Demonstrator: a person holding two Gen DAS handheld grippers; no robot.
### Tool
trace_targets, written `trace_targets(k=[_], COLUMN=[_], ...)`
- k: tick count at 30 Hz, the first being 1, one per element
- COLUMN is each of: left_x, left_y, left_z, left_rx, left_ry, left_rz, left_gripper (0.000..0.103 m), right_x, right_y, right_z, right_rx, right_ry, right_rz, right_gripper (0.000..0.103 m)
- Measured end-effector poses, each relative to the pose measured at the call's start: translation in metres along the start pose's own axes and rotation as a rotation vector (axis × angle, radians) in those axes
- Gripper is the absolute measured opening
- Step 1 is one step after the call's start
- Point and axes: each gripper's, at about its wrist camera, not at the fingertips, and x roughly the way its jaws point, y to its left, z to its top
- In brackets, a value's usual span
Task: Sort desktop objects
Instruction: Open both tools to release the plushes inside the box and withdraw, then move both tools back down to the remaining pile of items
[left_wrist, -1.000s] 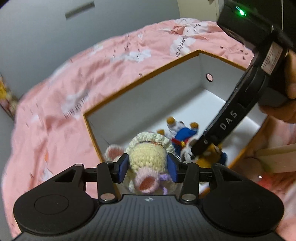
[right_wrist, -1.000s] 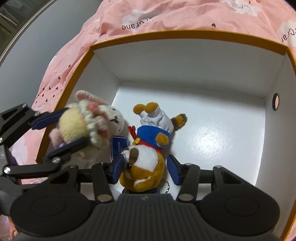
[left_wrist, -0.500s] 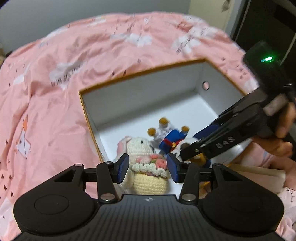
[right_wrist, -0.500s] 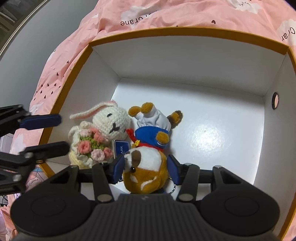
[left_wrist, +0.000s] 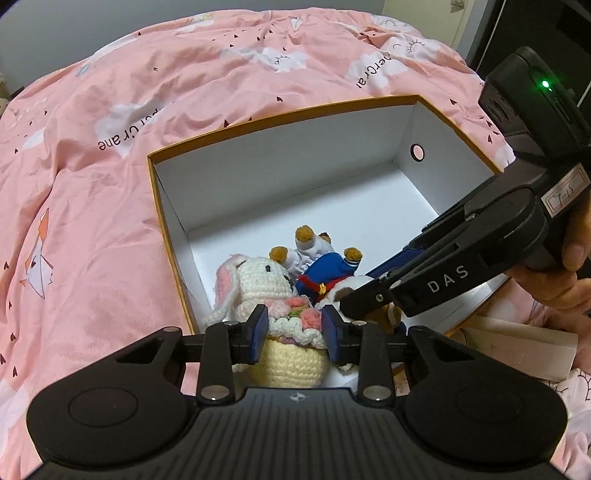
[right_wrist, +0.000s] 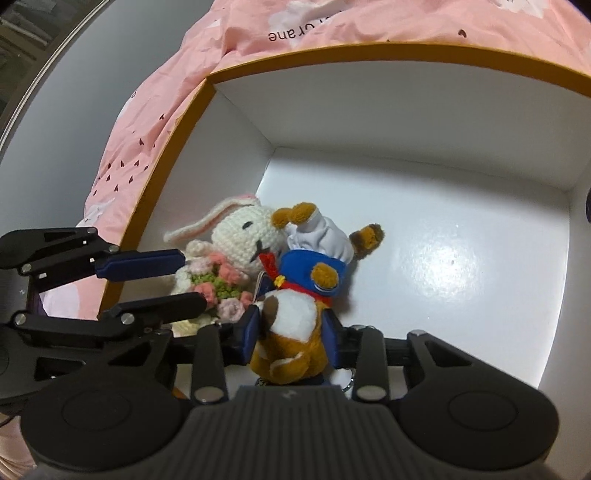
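Observation:
A crocheted white rabbit (left_wrist: 258, 280) with a pink bouquet lies in the near left corner of a white box with an orange rim (left_wrist: 295, 110). A brown dog plush (left_wrist: 328, 273) in a blue jacket lies upside down against it. My left gripper (left_wrist: 295, 332) hovers over the rabbit (right_wrist: 240, 236), its jaws closing. The bouquet shows between the tips, and no pad visibly presses it. My right gripper (right_wrist: 291, 336) is closing on the dog plush (right_wrist: 310, 269), and both pads touch its head. The left gripper (right_wrist: 192, 280) reaches in from the left.
The box rests on a pink quilt (left_wrist: 147, 184) printed with clouds. A hand (left_wrist: 554, 280) holds the right gripper (left_wrist: 360, 286). A pale flat board (left_wrist: 517, 343) lies beside the box's near right edge. The box floor (right_wrist: 443, 277) right of the toys is bare.
The rabbit left my left gripper and now lies in the box beside the dog. The left gripper turned and came closer over it. Both pairs of jaws have narrowed.

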Motion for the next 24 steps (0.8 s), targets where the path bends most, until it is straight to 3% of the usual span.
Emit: trace_targets(k=[6, 13, 17, 21, 24], left_x=[0.004, -0.012, -0.032, -0.055, -0.075], left_y=[-0.003, -0.005, -0.01, -0.016, -0.02], left_z=[0.001, -0.007, -0.012, -0.018, -0.027], left_rx=[-0.007, -0.012, -0.014, -0.026, -0.033], left_ry=[-0.006, -0.081, -0.149, -0.22, -0.264], left_rz=[0.012, 0.009, 0.004, 0.005, 0.001], left_gripper=[0.037, 0.036, 0.037, 0.037, 0.037], right_x=[0.002, -0.011, -0.025, -0.05, -0.071], right_y=[-0.001, 0.011, 0.017, 0.035, 0.048], right_z=[-0.004, -0.014, -0.02, -0.037, -0.054], right_rx=[-0.004, -0.072, -0.101, -0.178, -0.22], right_ry=[-0.001, -0.069, -0.135, -0.244, -0.33], right_rz=[-0.027, -0.095, -0.109, -0.15, -0.135], right_gripper=[0.039, 0.044, 0.045, 0.049, 0.049])
